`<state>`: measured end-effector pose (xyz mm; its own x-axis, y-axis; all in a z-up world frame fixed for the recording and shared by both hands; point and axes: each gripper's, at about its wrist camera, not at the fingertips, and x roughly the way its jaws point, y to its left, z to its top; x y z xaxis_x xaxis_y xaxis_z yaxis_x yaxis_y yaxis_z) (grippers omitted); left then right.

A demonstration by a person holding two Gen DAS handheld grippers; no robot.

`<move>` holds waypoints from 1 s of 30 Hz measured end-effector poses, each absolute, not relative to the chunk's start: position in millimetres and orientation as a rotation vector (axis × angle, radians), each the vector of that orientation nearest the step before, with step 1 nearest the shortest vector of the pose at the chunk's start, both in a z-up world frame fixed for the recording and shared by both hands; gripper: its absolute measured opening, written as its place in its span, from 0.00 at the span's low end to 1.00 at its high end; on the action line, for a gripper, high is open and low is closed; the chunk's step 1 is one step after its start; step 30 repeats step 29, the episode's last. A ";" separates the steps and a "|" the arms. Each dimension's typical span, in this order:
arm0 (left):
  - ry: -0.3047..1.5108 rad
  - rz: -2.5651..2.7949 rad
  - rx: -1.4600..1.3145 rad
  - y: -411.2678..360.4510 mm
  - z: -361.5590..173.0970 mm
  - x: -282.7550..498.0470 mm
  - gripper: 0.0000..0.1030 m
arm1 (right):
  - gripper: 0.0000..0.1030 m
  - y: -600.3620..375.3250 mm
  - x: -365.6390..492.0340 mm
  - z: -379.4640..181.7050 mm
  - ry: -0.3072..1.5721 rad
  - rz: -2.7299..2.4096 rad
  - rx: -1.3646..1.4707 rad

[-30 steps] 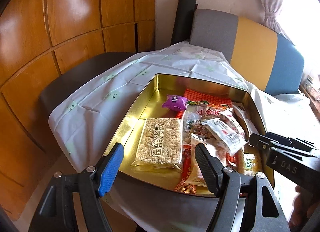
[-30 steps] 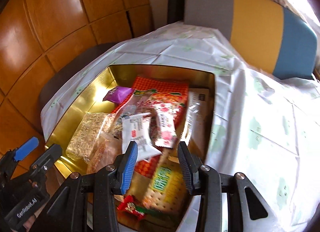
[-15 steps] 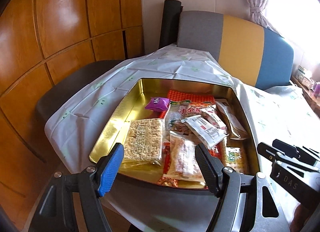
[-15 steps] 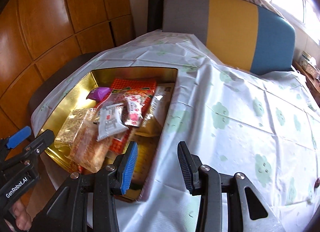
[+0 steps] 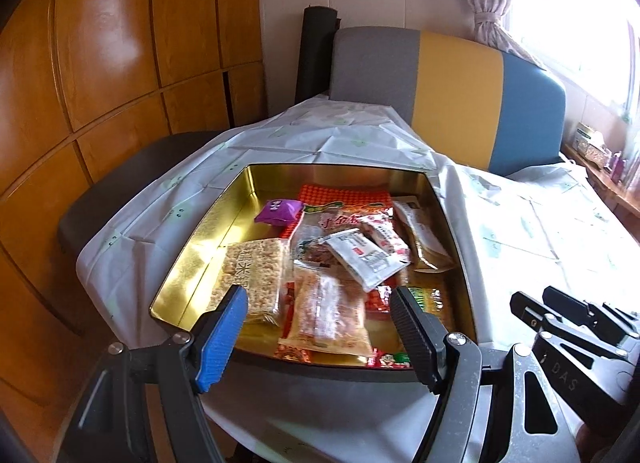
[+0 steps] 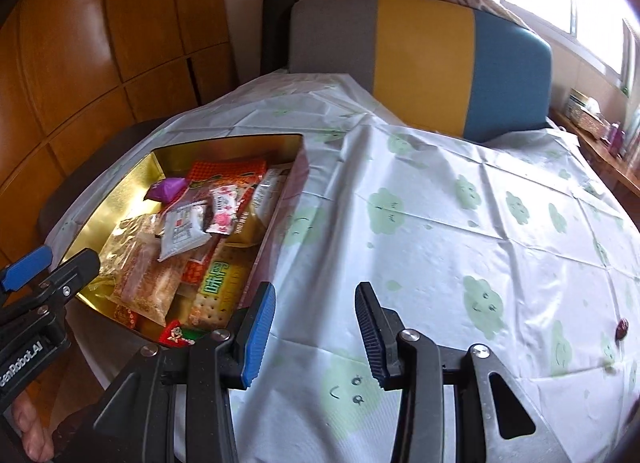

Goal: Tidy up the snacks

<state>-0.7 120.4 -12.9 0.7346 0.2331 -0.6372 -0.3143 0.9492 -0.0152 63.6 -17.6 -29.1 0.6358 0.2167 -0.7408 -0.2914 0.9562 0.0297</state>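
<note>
A shallow gold metal tray (image 5: 192,259) lies on the white plastic tablecloth with pale green clouds (image 6: 460,231), near a grey, yellow and blue chair back (image 5: 456,95). The glossy crinkled snack packets (image 5: 352,255) are piled inside the tray. The left gripper (image 5: 320,305) hangs over its near edge with the jaws spread, empty. The right gripper (image 6: 315,305) is over bare cloth beside the tray, jaws apart, holding nothing.

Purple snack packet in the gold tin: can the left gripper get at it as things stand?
Probably yes. The purple packet lies on top near the tin's far end with nothing over it, and the left gripper is open and empty at the near rim, though it must pass over other packets.
</note>
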 end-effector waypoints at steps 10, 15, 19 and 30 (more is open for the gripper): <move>0.665 0.298 -0.119 116.8 -12.7 -16.5 0.73 | 0.41 -18.1 47.6 -31.5 0.821 0.273 -0.092; 0.658 0.302 -0.126 119.8 -11.5 -20.8 0.73 | 0.41 -9.7 42.1 -30.1 0.813 0.292 -0.111; 0.655 0.301 -0.136 122.0 -10.5 -22.7 0.73 | 0.41 -4.7 38.5 -28.0 0.805 0.300 -0.125; 0.642 0.316 -0.149 128.0 -10.6 -22.9 0.73 | 0.41 1.1 35.8 -24.8 0.793 0.306 -0.147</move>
